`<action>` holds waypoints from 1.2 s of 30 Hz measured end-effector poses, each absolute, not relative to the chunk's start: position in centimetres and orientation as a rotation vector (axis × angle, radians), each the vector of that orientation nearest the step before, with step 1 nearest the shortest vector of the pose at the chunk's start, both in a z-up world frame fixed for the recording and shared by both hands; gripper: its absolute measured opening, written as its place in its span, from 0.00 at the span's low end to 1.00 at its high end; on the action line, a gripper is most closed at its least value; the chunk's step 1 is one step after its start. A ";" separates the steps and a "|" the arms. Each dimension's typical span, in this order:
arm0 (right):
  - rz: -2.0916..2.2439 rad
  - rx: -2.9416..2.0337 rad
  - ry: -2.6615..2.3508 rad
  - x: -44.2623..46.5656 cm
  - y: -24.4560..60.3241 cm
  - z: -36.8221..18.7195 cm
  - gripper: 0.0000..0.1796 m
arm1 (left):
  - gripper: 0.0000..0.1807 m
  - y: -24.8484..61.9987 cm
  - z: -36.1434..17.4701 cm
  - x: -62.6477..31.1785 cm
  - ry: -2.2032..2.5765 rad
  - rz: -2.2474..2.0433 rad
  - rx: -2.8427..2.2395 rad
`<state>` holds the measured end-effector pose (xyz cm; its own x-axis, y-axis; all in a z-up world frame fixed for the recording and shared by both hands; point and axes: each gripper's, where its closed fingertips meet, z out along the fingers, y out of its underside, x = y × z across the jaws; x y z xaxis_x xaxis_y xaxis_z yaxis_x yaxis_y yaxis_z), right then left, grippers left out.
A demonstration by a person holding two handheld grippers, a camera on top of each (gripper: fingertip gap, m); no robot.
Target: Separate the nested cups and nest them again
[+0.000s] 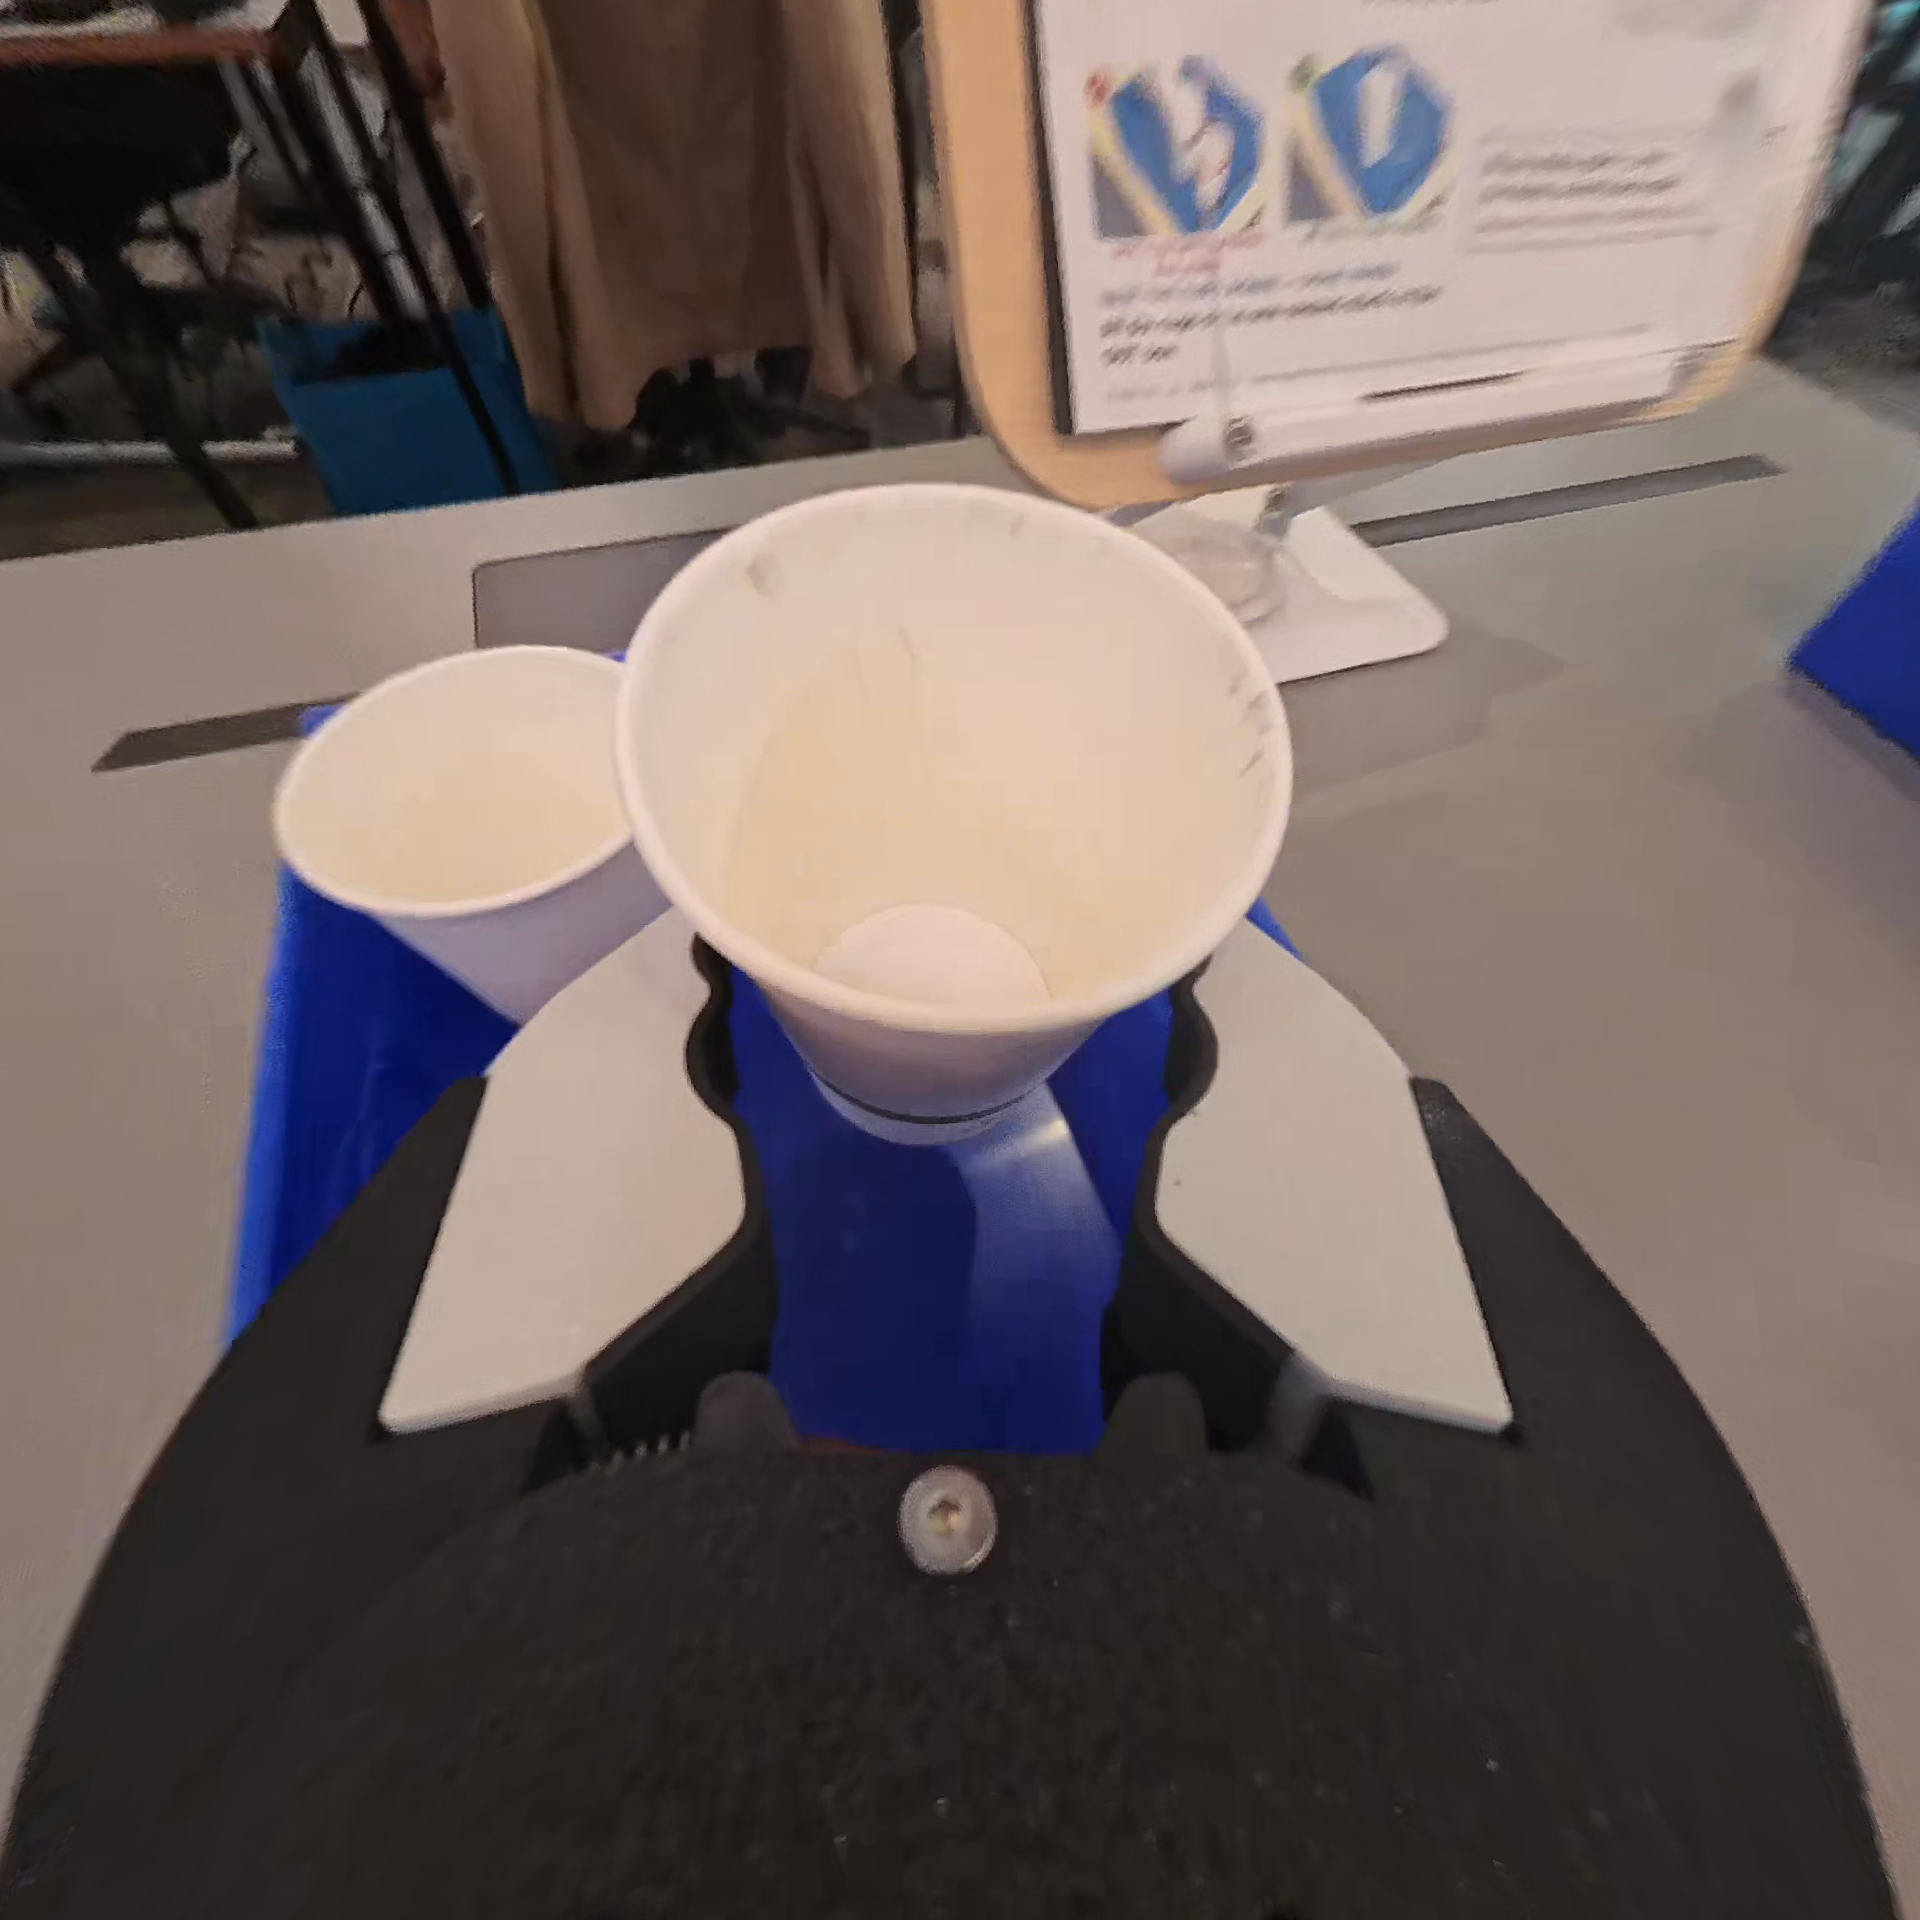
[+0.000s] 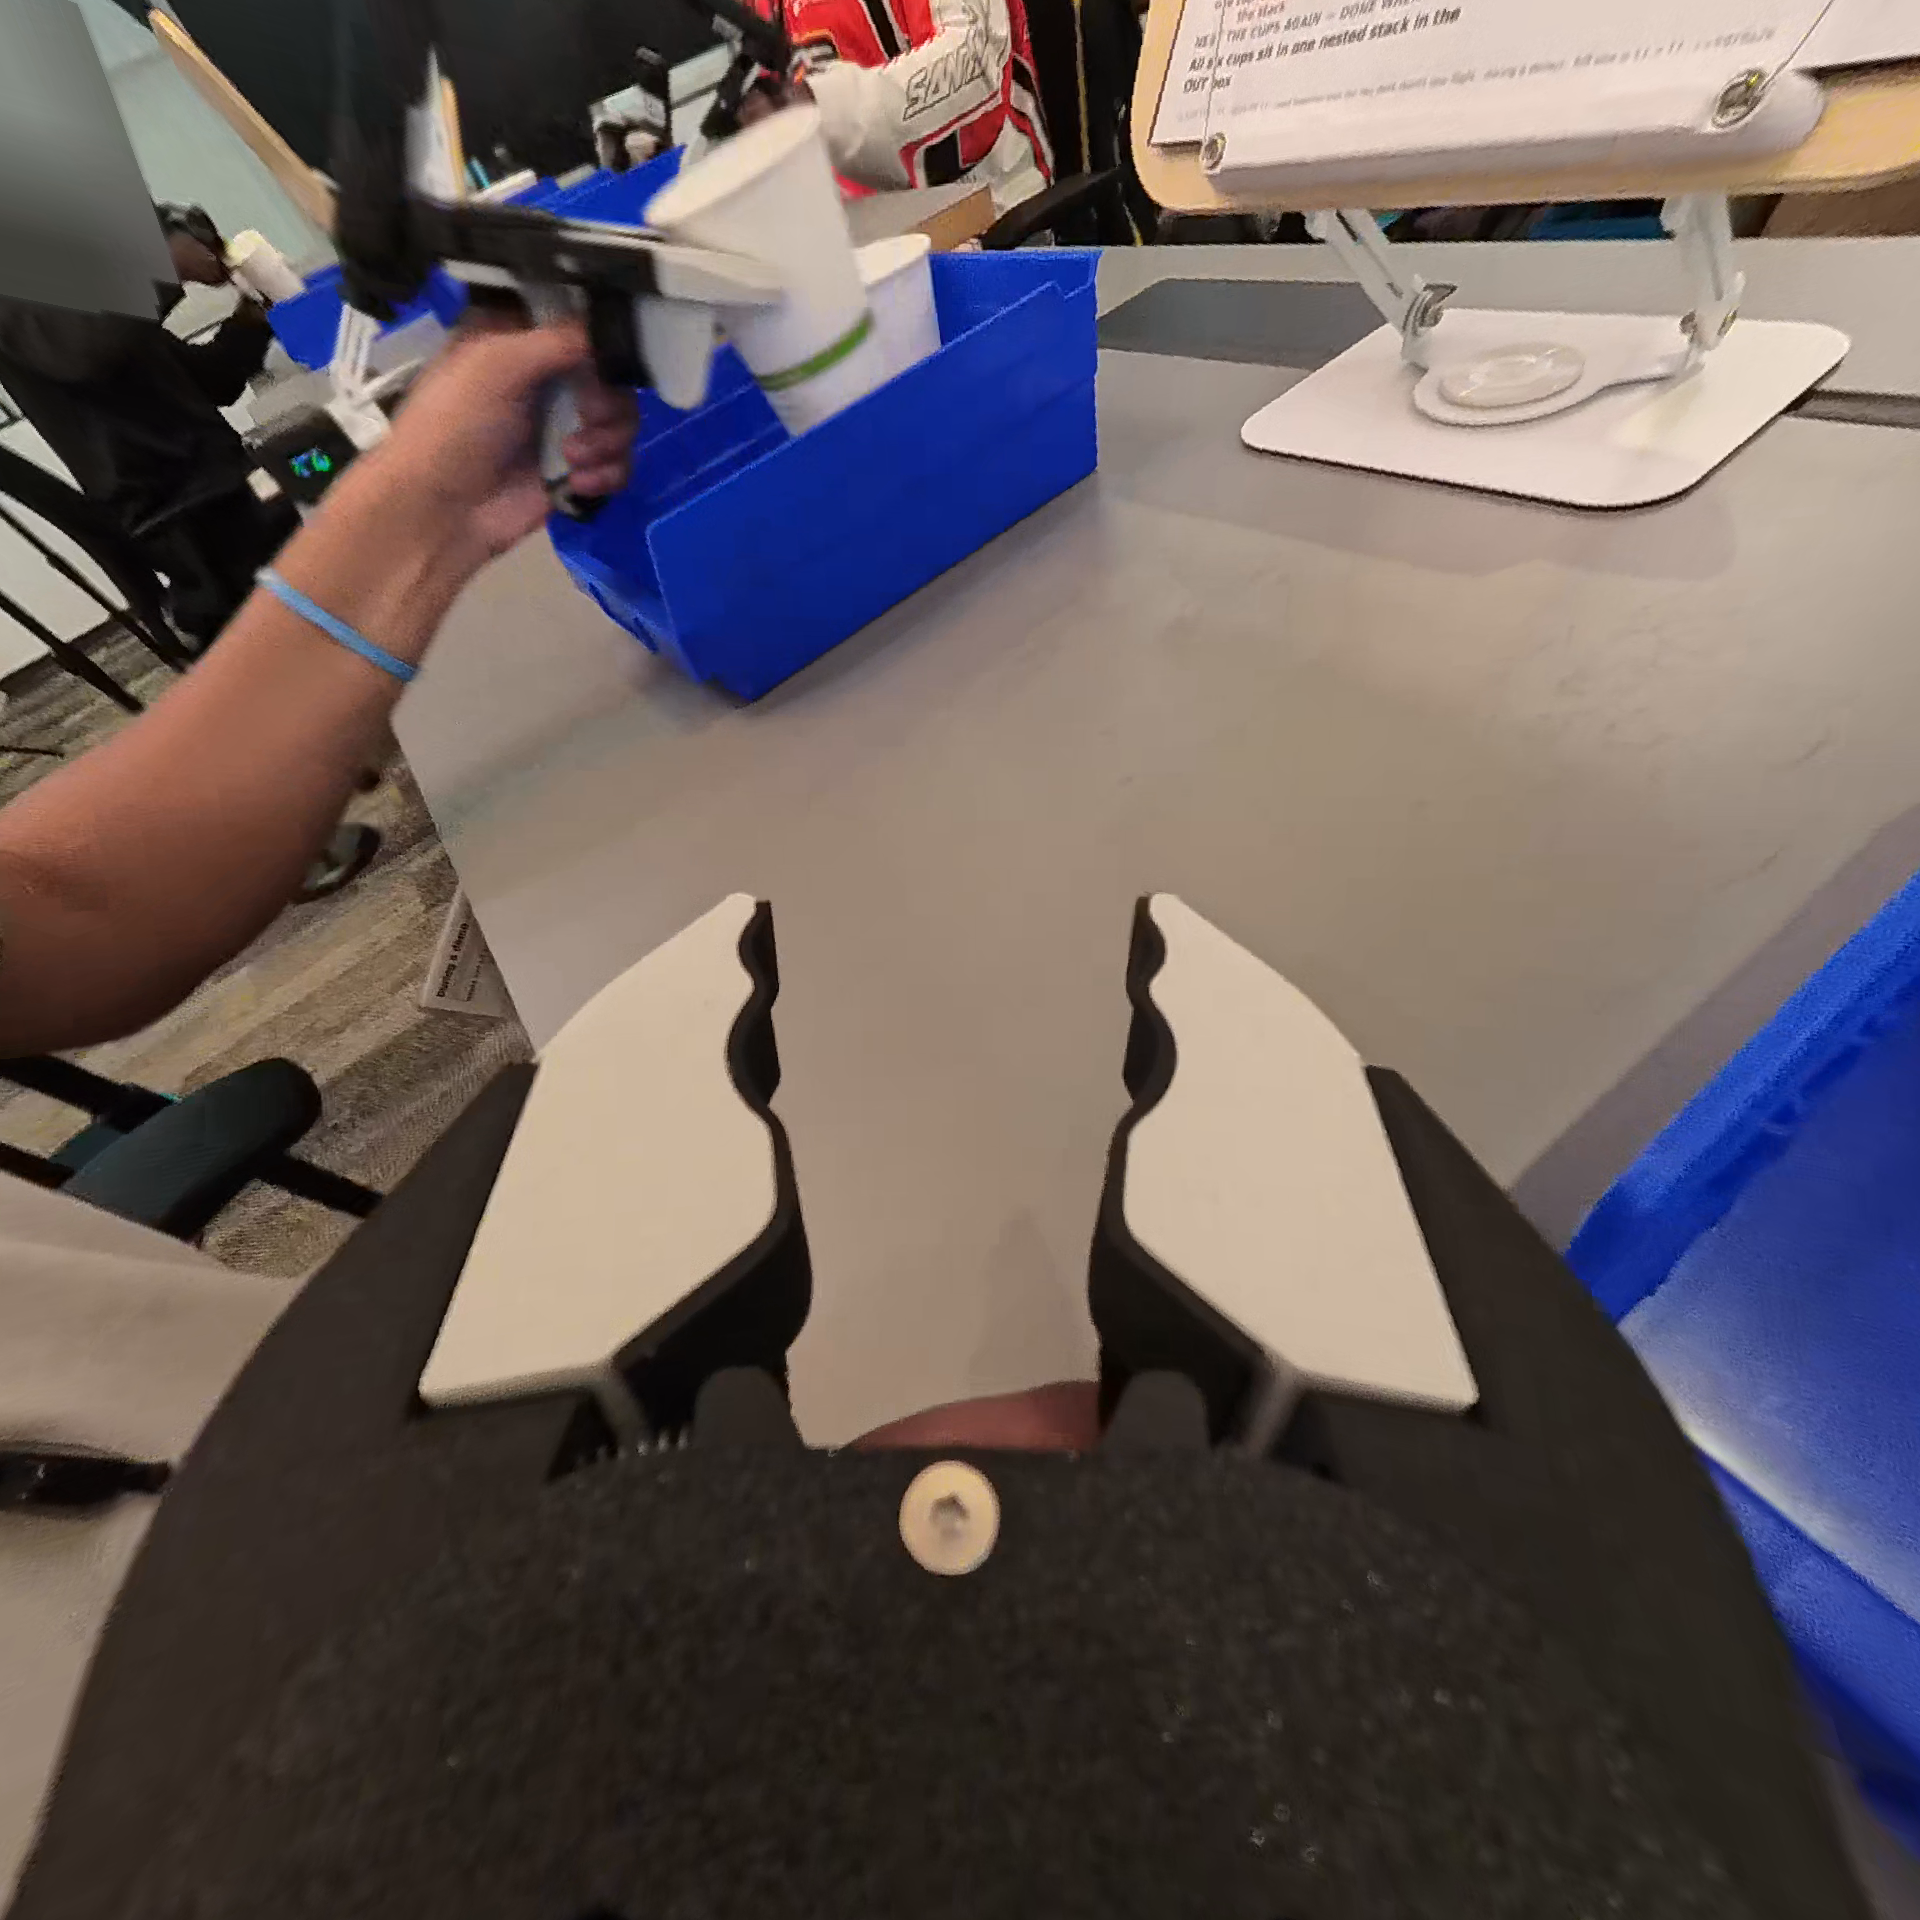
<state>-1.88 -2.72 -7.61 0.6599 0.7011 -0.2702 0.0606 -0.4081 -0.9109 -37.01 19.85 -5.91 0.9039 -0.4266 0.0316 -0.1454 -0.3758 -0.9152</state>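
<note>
Left gripper (image 2: 727,286) clamps a white paper cup (image 1: 956,810) over the blue bin (image 2: 883,520)
A second cup (image 1: 457,790) stands in the bin just beside it; the right gripper (image 2: 951,997) hangs released above the grey table (image 2: 1299,748)

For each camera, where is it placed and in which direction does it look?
Left wrist view: on the left gripper, looking down over its fingers at the held cup above the blue bin.
Right wrist view: on the open right gripper, facing across the grey table; the person's hand shows.
Shared: cups, bin, table.
</note>
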 end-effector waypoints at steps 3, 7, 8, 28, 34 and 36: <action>0.818 -1.875 -0.699 -1.8 -2.8 -7.8 0.37 | 0.45 14.1 -2.4 -36.9 0.497 -0.493 -1.869; 0.810 -1.765 -1.033 -4.3 -3.3 -5.8 0.41 | 0.45 6.5 0.9 -32.3 0.782 -0.715 -1.763; 0.791 -1.739 -1.152 -5.4 -3.4 -5.3 0.43 | 0.45 5.3 1.1 -30.9 0.877 -0.703 -1.744; 0.730 -1.638 -1.587 -12.9 -0.7 -2.6 0.56 | 0.45 -1.3 -4.3 -12.5 1.754 -0.881 -1.618; 0.699 -1.636 -1.508 -11.9 0.1 -2.2 0.56 | 0.51 0.0 -1.5 -15.0 1.297 -0.941 -1.611; 0.693 -1.642 -1.471 -11.3 0.4 -2.2 0.56 | 0.50 0.3 -1.6 -16.7 1.041 -0.958 -1.639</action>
